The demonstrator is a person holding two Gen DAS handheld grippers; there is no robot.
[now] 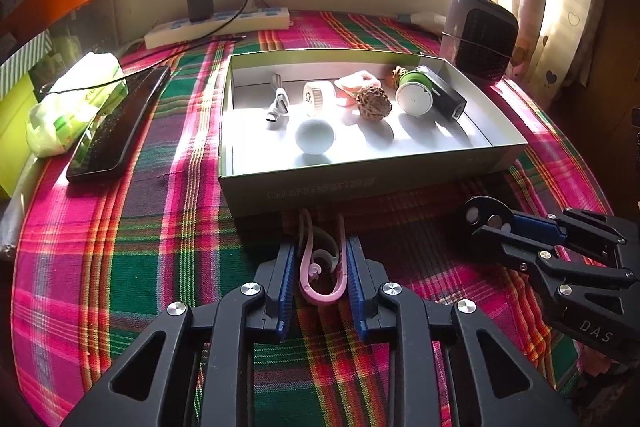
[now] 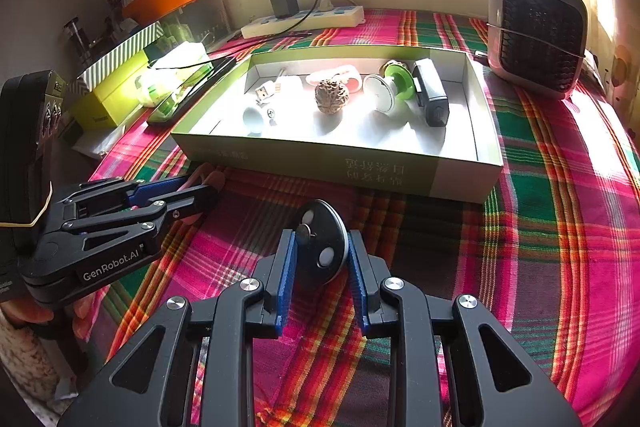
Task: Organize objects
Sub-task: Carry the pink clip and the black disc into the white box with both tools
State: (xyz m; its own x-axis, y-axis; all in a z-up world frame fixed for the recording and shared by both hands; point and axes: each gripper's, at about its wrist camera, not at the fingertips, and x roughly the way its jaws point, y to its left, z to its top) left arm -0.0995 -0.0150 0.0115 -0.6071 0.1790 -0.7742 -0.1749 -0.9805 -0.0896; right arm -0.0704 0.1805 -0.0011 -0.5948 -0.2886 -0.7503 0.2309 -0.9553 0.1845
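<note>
My left gripper (image 1: 321,259) is shut on a pink and grey looped strap (image 1: 322,267), held just in front of the green cardboard box (image 1: 360,183). My right gripper (image 2: 322,247) is shut on a black disc (image 2: 322,247) with white dots, low over the plaid cloth; it also shows in the left wrist view (image 1: 490,223). Inside the box lie a white ball (image 1: 315,136), a walnut (image 1: 373,100), a white USB adapter (image 1: 277,107), a green and white reel (image 1: 414,93), a black device (image 1: 448,97) and a pink item (image 1: 356,85).
A dark phone (image 1: 116,127) and a tissue pack (image 1: 76,99) lie left of the box. A power strip (image 1: 216,25) with a charger sits at the back. A small heater (image 1: 482,35) stands at the back right. Yellow-green boxes (image 2: 116,95) are stacked at the far left.
</note>
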